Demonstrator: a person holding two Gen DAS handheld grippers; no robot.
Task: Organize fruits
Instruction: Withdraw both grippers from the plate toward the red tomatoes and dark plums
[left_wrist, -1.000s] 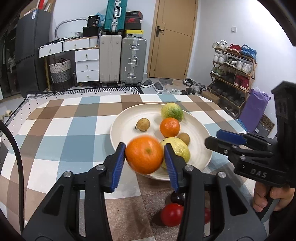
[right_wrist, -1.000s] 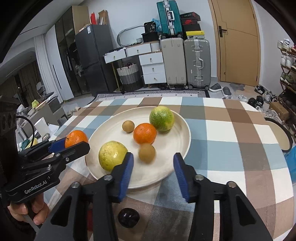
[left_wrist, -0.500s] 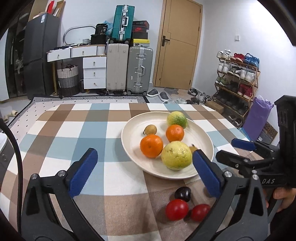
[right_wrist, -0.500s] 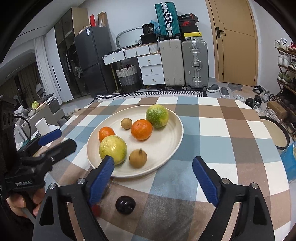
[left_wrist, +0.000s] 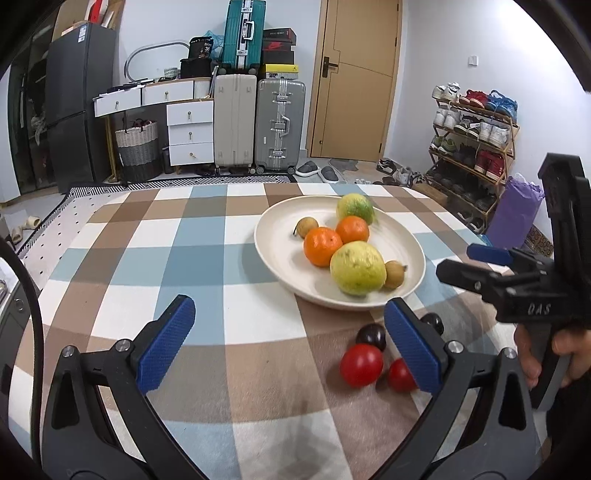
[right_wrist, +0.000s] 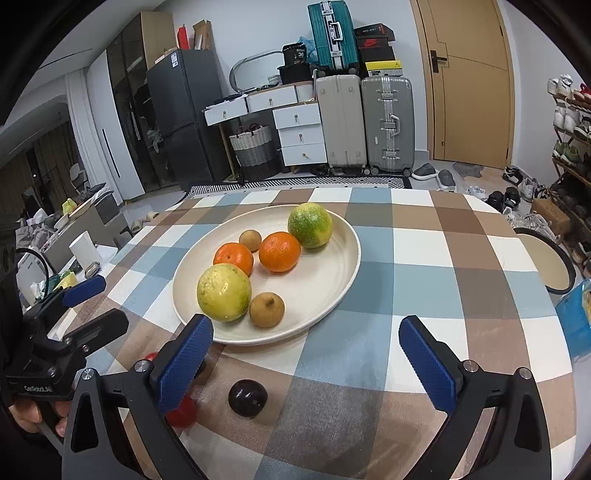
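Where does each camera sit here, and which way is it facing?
Left wrist: on the left gripper, looking forward and down over its open blue fingers at the plate; the right gripper and a hand show at right.
Right wrist: on the right gripper, same heading, fingers open; the left gripper shows at left.
Shared: plate, its six fruits, a dark plum, checked tablecloth, door.
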